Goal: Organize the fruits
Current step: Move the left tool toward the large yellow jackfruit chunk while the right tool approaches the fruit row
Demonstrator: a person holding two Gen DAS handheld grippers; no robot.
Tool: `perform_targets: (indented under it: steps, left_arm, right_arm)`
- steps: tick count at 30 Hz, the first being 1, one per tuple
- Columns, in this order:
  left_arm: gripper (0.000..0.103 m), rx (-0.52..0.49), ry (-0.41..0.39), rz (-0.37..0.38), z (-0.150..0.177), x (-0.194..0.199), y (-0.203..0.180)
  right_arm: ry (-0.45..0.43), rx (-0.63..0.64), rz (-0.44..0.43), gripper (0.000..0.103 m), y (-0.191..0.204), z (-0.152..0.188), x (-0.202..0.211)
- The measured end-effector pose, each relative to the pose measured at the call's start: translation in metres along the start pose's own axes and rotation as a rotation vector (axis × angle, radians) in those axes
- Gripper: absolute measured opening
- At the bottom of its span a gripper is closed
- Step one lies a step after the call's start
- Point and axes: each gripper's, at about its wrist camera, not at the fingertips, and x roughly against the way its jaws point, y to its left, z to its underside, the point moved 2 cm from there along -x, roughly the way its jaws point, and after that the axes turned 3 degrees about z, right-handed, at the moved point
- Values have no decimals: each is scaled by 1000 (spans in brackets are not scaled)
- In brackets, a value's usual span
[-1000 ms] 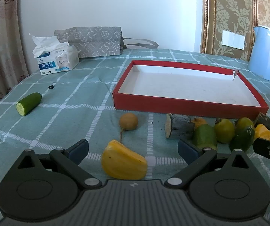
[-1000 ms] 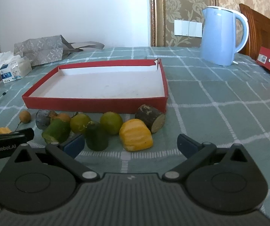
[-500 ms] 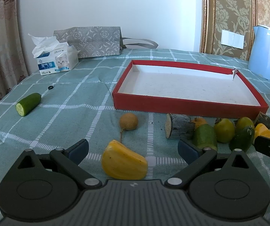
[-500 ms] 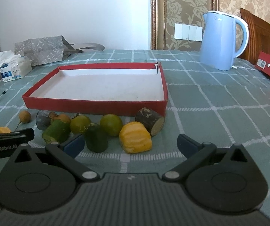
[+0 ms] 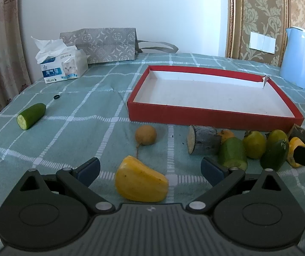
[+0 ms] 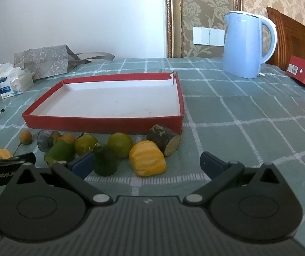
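Nothing's organized yet: your red tray [image 5: 214, 118] at frame centre sits bare, fruits [image 6: 118, 144] line the desk below it, both grippers' fingers apart, holding nothing.

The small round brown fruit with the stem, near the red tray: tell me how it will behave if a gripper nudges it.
The small round brown fruit looks nearly spherical, so it would probably roll freely on the flat tablecloth. Its thin stem trails on the cloth and may make it swerve. It likely weighs little.
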Motion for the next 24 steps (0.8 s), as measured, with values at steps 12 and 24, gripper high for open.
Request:
perform_targets:
  steps: [12, 24]
  left_arm:
    - [101, 21, -2, -7, 2, 3, 11]
    - [101, 37, -10, -1, 5, 7, 39]
  right_arm:
    - [9, -27, 25, 103, -10, 0, -4]
    - [22, -57, 18, 103, -21, 3, -12]
